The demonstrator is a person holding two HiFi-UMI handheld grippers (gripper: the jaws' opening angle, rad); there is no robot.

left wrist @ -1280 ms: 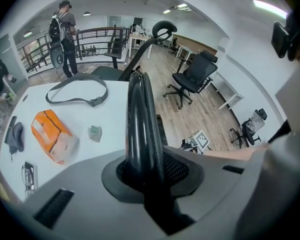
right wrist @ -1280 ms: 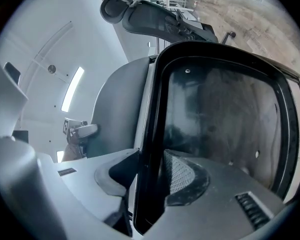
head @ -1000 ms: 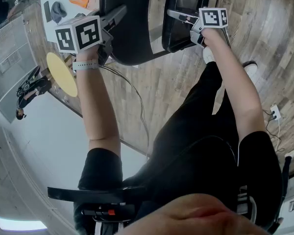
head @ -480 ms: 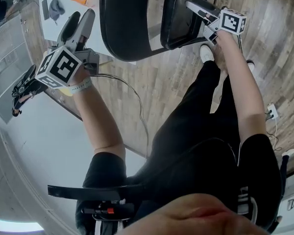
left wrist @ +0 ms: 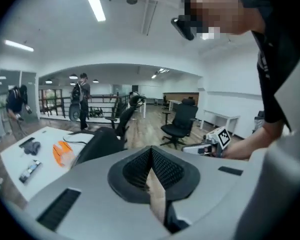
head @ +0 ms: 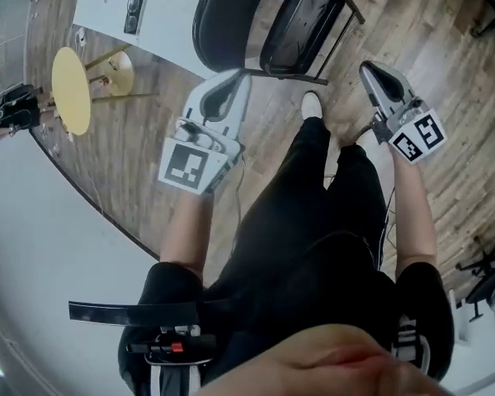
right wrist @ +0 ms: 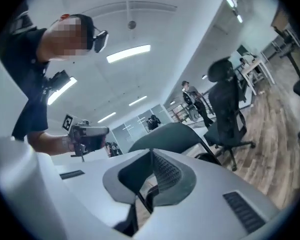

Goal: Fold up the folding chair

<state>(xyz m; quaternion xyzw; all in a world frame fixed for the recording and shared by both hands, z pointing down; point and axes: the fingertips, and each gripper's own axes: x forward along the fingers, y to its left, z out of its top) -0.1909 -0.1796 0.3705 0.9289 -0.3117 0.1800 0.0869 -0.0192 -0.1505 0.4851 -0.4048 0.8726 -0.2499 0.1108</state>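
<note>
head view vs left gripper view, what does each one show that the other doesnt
Only the head view: the yellow round stool, plus the person's legs and white shoe.
Only the left gripper view: a black office chair, people standing far back and the ceiling lights.
Both: the black folding chair, the white table and the right gripper, whose jaws have just been closing with nothing between them.
</note>
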